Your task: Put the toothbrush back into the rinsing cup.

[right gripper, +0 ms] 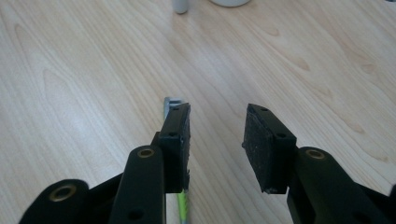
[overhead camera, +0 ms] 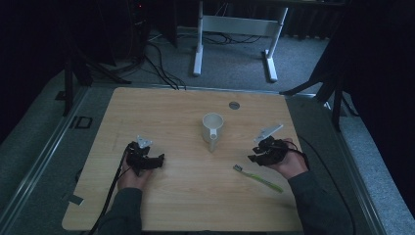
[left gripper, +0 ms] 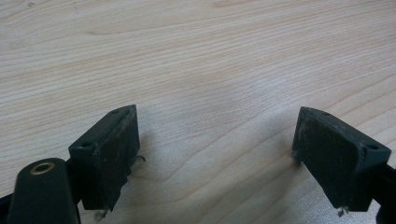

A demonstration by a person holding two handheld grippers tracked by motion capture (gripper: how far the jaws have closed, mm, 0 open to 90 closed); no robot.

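Observation:
A white mug [overhead camera: 212, 127] stands upright at the table's middle, handle toward me; its base [right gripper: 229, 2] and handle tip edge the top of the right gripper view. A green toothbrush [overhead camera: 258, 178] with a grey head lies flat at the front right. My right gripper [overhead camera: 254, 155] hovers just right of the brush head, open and holding nothing. In the right gripper view the toothbrush [right gripper: 172, 101] lies under the left jaw of that gripper [right gripper: 217, 140]. My left gripper [overhead camera: 159, 160] rests at the front left, jaws wide open over bare wood [left gripper: 217, 149].
The wooden table [overhead camera: 186, 196] has a round grey grommet [overhead camera: 234, 105] near its far edge. A scrap of tape [overhead camera: 75, 199] hangs off the front left corner. Beyond the table are a white desk frame [overhead camera: 197, 54] and floor cables.

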